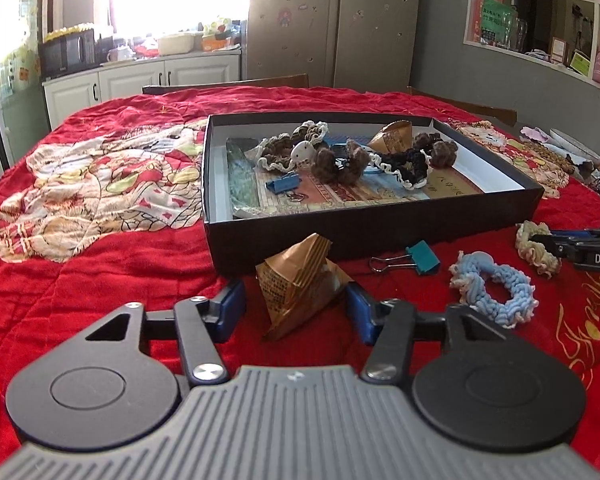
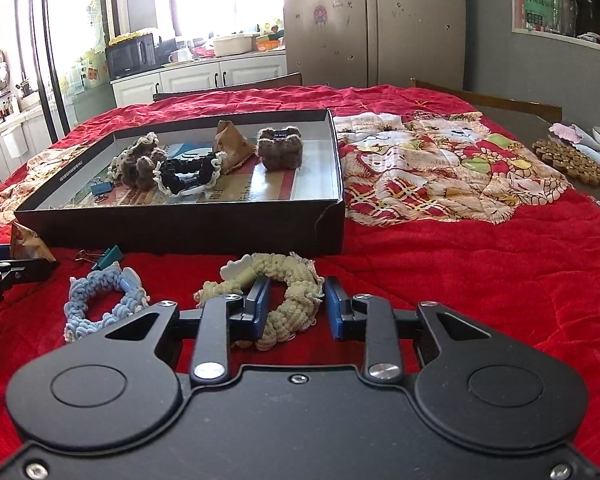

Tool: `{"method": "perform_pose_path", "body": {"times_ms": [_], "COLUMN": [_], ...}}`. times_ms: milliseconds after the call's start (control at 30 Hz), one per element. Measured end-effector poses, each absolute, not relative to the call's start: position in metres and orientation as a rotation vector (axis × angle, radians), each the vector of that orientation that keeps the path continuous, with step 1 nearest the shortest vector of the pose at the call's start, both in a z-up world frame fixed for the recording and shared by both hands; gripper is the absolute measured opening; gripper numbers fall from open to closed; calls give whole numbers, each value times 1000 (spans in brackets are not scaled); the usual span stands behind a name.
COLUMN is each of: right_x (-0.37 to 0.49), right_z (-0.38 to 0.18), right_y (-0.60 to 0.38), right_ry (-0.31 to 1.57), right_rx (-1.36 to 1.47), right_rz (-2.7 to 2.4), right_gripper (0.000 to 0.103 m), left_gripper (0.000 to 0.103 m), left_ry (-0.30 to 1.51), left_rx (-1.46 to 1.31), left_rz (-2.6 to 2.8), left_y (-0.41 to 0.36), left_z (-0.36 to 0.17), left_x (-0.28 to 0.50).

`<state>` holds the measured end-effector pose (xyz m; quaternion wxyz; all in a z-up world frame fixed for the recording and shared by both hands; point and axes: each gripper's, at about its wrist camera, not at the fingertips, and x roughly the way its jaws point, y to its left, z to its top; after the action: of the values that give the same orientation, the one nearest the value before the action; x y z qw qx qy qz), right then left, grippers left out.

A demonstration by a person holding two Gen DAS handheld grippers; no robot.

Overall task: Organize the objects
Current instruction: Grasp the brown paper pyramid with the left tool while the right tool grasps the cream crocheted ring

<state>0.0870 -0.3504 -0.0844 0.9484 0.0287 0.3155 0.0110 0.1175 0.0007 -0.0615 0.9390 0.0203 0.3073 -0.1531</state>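
A black box point(image 1: 364, 228) point(image 2: 188, 228) on the red quilt holds several crocheted scrunchies, a brown paper packet and a blue binder clip point(image 1: 283, 185). My left gripper point(image 1: 296, 310) is open, its fingers on either side of a brown paper packet point(image 1: 300, 284) in front of the box. My right gripper point(image 2: 294, 306) is open around one side of a cream scrunchie point(image 2: 288, 294), also seen in the left wrist view point(image 1: 534, 246). A light blue scrunchie point(image 1: 494, 290) point(image 2: 104, 302) and a teal binder clip point(image 1: 422, 258) point(image 2: 108, 258) lie between them.
A red quilt with a cat pattern point(image 2: 440, 160) covers the table. A brown beaded mat point(image 2: 570, 162) and papers sit at the far right edge. Wooden chairs stand behind the table. Kitchen cabinets and a fridge are in the background.
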Motion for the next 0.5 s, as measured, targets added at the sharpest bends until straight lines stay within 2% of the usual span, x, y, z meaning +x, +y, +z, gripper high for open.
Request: {"method": "perform_pose_path", "body": {"times_ms": [200,500], "right_x": [86,84], "right_z": [-85,-85], "right_y": [-347,-345], "right_ry": [642,639], "right_rx": [44,30], "right_rz": [29,38], "right_gripper": [20,15], "left_gripper": [47,37], "left_ry": [634,638], "left_rx": [33,27], "left_rz": [-318,-319], "left_y": [1,0], "left_z": [-62,-63], "left_x": [118,118]}}
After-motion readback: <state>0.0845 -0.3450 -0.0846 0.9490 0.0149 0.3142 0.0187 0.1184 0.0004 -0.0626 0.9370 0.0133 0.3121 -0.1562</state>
